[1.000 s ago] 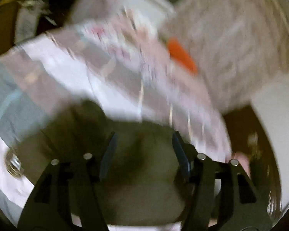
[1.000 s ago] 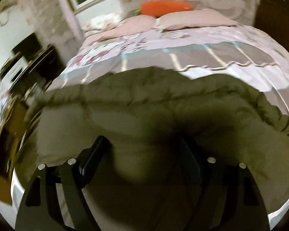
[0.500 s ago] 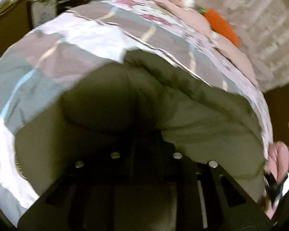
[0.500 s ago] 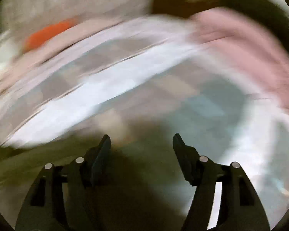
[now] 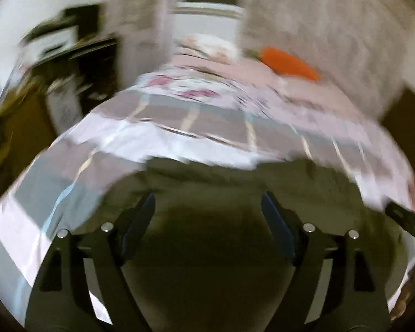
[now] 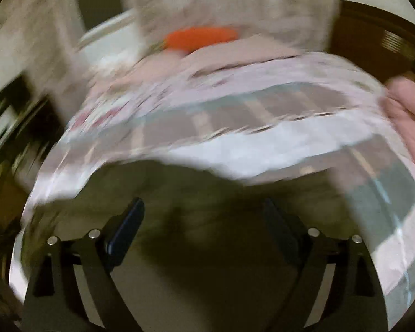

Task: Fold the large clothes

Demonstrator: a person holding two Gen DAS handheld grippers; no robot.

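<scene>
With your left gripper (image 5: 207,215) and right gripper (image 6: 204,221) both spread and empty, the olive jacket (image 5: 235,182) low in frame looks bunched, its folding largely undone.

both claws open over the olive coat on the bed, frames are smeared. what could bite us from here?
1. Both views are motion-blurred, so a grab now may miss the intended edge of the olive coat.
2. The left claw and right claw are open with nothing held; a shallow pinch may catch only the top layer and undo the fold.
3. The coat lies on the patterned bedspread; a deep bite could catch that too.
</scene>
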